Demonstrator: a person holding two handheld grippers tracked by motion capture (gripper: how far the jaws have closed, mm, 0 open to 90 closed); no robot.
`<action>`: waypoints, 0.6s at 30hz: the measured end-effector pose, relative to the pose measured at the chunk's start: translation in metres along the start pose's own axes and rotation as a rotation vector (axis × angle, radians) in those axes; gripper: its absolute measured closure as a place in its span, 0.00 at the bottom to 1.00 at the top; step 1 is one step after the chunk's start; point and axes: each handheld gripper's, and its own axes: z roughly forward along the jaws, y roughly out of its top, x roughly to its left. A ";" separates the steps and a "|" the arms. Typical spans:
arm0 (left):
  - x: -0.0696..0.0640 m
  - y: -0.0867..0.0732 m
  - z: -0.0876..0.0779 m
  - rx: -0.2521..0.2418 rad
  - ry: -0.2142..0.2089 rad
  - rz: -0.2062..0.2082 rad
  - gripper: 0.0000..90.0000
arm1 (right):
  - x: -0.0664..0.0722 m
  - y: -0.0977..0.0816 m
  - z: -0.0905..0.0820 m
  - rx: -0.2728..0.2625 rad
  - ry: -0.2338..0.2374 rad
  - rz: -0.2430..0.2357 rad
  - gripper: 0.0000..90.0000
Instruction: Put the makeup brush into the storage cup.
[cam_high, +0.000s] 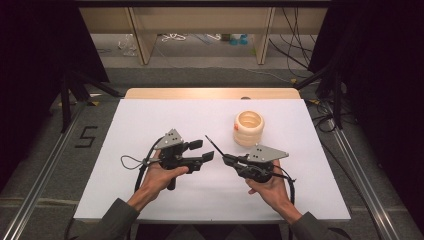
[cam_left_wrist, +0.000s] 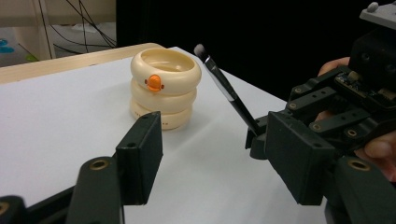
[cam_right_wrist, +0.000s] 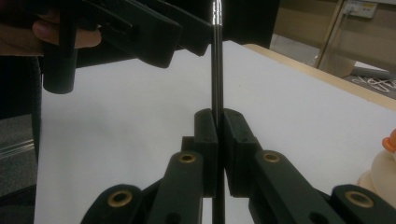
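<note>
Right tongs (cam_right_wrist: 218, 140) pinch a thin brush (cam_left_wrist: 227, 91) near its butt, tip angled up beside the ringed cup (cam_left_wrist: 165, 87) on the worktop (cam_high: 150, 120). Left tongs (cam_left_wrist: 215, 154) hang spread. Such a slim handle could pivot or slip.

Two grippers (cam_high: 197, 152) (cam_high: 226, 159), one brush (cam_high: 213, 143), one cream ring-stack holder (cam_high: 248, 128)

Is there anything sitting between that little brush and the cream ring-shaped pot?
Nothing visible. The brush, clamped in the right gripper, points toward the pot across bare white table; the left gripper is off to the side.
</note>
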 end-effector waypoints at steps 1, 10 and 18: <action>0.000 0.000 0.000 -0.002 -0.002 0.002 0.42 | 0.000 0.000 0.001 -0.003 0.001 0.000 0.95; -0.002 0.001 0.002 -0.017 -0.020 -0.018 0.47 | 0.004 0.001 0.001 0.003 0.024 0.017 0.95; -0.004 0.000 0.004 -0.025 -0.034 -0.020 0.53 | 0.007 0.002 0.004 -0.010 0.044 0.019 0.95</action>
